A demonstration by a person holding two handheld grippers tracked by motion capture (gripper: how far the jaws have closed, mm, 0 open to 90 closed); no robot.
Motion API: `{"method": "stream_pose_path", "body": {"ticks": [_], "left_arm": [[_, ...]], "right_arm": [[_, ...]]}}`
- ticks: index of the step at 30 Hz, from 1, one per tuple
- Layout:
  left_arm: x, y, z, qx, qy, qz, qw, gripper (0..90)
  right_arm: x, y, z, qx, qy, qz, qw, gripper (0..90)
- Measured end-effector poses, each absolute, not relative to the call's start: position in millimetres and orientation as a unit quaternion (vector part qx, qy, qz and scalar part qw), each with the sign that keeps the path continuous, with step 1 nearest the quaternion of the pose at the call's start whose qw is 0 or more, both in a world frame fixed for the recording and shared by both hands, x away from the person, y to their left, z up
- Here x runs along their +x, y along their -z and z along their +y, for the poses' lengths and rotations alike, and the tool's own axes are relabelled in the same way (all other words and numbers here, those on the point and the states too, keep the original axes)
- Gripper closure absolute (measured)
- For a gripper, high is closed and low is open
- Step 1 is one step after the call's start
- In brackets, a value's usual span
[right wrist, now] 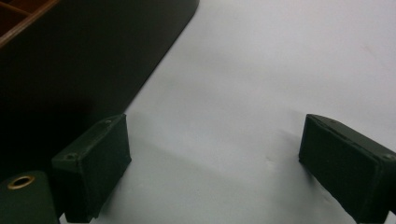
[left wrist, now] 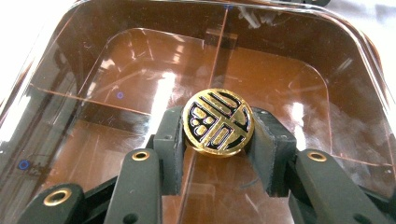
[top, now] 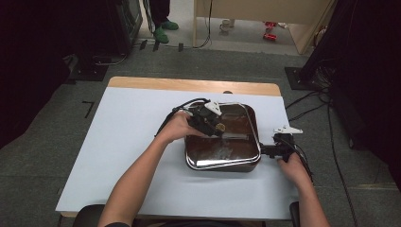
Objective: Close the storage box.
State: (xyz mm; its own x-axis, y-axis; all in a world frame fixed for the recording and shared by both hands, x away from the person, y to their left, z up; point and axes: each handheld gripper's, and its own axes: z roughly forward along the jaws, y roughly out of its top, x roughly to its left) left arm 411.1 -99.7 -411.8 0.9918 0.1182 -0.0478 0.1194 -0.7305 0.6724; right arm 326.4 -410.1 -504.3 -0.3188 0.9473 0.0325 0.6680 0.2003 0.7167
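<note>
Lid (left wrist: 289, 93): transparent brown plastic, glossy, streaked with reflections. Knob (left wrist: 218, 122): polished gold metal with black inlay. Claw pads (right wrist: 95, 170): matt black, rubber-like. Table (top: 127, 142): matt pale sheet; wooden far edge.

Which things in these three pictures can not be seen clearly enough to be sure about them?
- What lies in the brown box: in the high view and the left gripper view, glare on the clear lid hides it.
- Whether the lid is lifted: unclear, though the left gripper is shut on the gold knob.
- Most of the box in the right gripper view: dark and cut by the edge, beside the open right gripper.
</note>
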Motion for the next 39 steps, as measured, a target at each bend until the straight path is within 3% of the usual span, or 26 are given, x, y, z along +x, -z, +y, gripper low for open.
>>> {"method": "stream_pose_path", "body": {"ticks": [12,16,21,26,39], "left_arm": [[420.5,410.5,-115.9,0.935,0.019,0.026,0.354,59.2],[418.6,411.5,-113.7,0.932,0.020,0.055,0.357,57.9],[405.6,416.2,-109.3,0.920,-0.002,0.119,0.374,45.4],[393.4,419.8,-105.8,0.903,-0.021,0.167,0.396,58.6],[406.5,418.2,-95.5,0.916,-0.007,0.113,0.384,59.8]], "right_arm": [[326.4,504.3,-410.1,0.543,-0.325,0.744,0.215,8.3],[326.3,504.3,-410.1,0.543,-0.325,0.744,0.215,8.3],[326.3,504.3,-410.1,0.543,-0.325,0.744,0.215,8.3],[326.4,504.3,-410.1,0.543,-0.324,0.744,0.215,8.3],[326.4,504.3,-410.1,0.542,-0.325,0.745,0.215,8.3]]}}
